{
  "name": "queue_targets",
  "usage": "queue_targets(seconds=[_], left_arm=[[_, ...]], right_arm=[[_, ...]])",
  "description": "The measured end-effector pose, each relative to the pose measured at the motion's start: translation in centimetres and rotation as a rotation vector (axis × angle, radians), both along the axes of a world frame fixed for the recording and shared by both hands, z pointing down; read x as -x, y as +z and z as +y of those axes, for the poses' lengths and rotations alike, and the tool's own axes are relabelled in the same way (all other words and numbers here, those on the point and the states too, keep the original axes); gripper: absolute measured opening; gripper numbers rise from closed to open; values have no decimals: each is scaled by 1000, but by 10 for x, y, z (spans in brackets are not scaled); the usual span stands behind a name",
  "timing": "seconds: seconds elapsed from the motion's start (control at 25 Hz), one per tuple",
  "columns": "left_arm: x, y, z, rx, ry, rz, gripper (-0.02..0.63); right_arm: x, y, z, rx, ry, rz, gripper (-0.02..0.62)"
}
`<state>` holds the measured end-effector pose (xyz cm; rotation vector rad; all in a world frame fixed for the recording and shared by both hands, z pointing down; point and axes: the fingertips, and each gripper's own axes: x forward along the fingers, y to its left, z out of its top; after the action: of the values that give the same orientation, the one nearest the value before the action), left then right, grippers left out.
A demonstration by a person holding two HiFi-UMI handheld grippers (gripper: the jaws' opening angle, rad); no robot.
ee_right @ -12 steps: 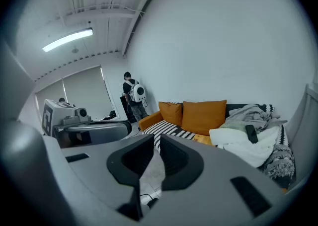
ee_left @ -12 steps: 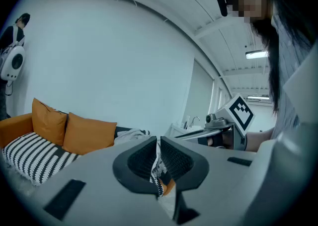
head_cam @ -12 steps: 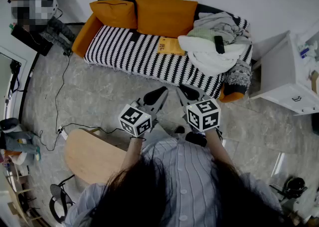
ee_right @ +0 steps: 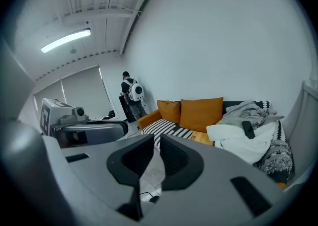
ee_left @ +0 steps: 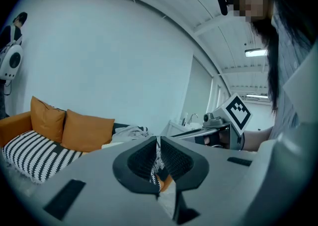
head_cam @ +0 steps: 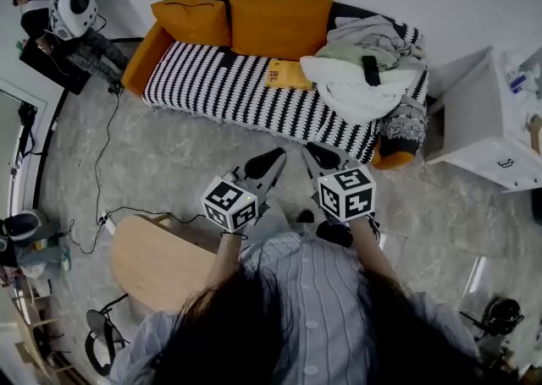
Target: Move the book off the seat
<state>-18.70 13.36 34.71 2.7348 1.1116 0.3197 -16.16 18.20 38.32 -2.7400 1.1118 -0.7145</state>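
Blankets point(head_cam: 356, 91) just beside book point(head_cam: 288, 76)

We are looking at the book point(head_cam: 288, 75), a thin yellow-orange one with dark print on its cover, lying flat and face up on the black-and-white striped seat point(head_cam: 220, 87) of the sofa. It is sitting toward the back of the seat, just in front of the larger orange cushion point(head_cam: 279, 26) and just beside the heaped white blanket point(head_cam: 356, 91) on its right.
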Motion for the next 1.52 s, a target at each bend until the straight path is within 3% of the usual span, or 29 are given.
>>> queue_targets(seconds=[0.36,0.88,1.52], left_arm=[[-3,1,4,-30,22,-18,14],[-28,20,-5,-61,26,-69,14],[-173,23,-82,-25,10,-99,14]], right_arm=[[-5,-4,10,-82,59,-16,49],[-30,15,11,-83,75,-71,49],[-154,25,-40,-36,113,-145,49]])
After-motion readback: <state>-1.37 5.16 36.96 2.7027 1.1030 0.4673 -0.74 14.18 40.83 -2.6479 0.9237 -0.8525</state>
